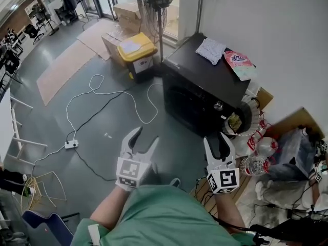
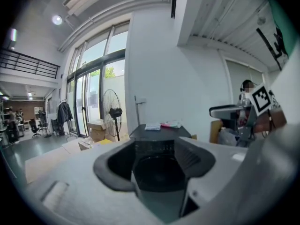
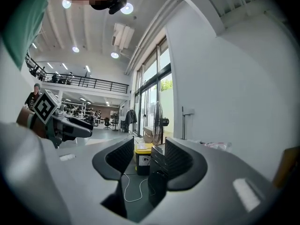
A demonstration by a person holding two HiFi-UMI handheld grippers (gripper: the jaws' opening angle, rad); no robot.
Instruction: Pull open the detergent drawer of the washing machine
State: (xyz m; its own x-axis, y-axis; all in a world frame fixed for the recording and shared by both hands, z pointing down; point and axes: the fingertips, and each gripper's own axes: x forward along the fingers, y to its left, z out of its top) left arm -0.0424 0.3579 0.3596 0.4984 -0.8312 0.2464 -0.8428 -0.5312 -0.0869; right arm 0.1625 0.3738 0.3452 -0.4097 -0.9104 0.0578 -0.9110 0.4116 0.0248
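Holding the left hand-held gripper (image 1: 146, 137) low in front of the body, jaws spread, nothing between them. Same for the right hand-held gripper (image 1: 220, 140): spread wide, empty, pointing roughly level. Neither touching anything, and both well apart from the washing machine (image 1: 200, 94).

Looking along the left jaws, straight at the dark front and round door of the machine. Looking along the right jaws, onto one front corner of it, with a yellow bin (image 1: 136, 50) beyond and a white cable (image 1: 118, 94) trailing over the floor (image 1: 77, 117).

Standing against the white wall, black and front-loading, with a folded cloth (image 1: 210, 50) and a pink packet (image 1: 240, 63) on top and a tall fan (image 1: 154, 4) near the far corner. Detergent drawer presumably in the top strip of the front, but too dark to pick out in any view. Nothing jutting out from that strip, so judged shut.

Nothing of the task done yet, going by this. Left to do: close the gap to the machine, find the drawer front, get one pair of jaws onto its edge, then pull it straight out.
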